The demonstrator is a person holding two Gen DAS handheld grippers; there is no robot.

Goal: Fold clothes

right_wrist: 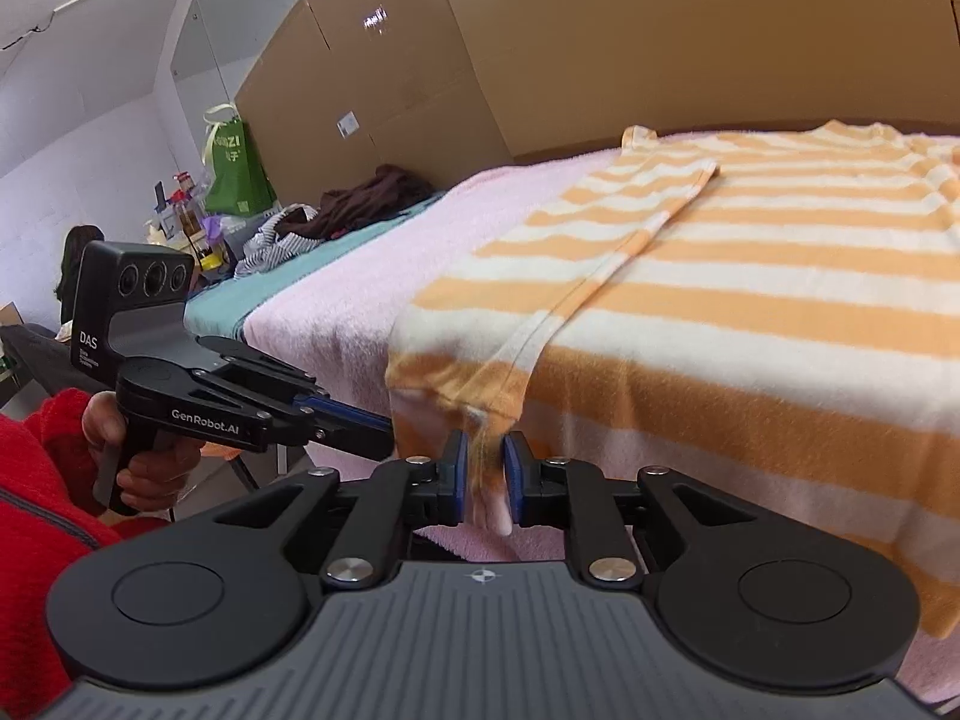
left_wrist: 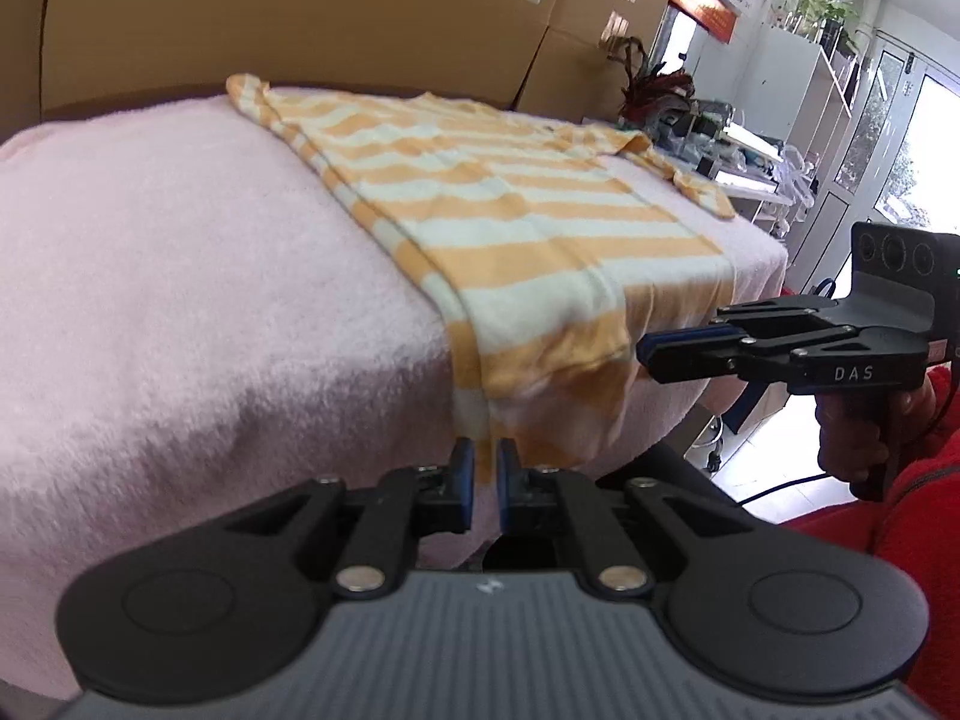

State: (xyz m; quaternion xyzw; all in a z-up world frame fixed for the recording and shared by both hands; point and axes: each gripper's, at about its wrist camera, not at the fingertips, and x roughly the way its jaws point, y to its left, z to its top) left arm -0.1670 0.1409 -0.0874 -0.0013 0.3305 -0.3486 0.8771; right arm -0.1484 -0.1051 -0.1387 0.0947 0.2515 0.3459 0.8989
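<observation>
Here the striped shirt (left_wrist: 510, 204) lies flat on the pink blanket (left_wrist: 180, 270), its hem draped over the near edge. The left gripper (left_wrist: 485, 468) is pinched nearly shut on the hem's left corner; the right gripper (right_wrist: 485, 468) is clamped on a thicker bunch of hem at the other corner. The knit looks light, soft and limp, so it will probably sag and stretch between the two holds. Corners at the hem seem the best places to grip.
</observation>
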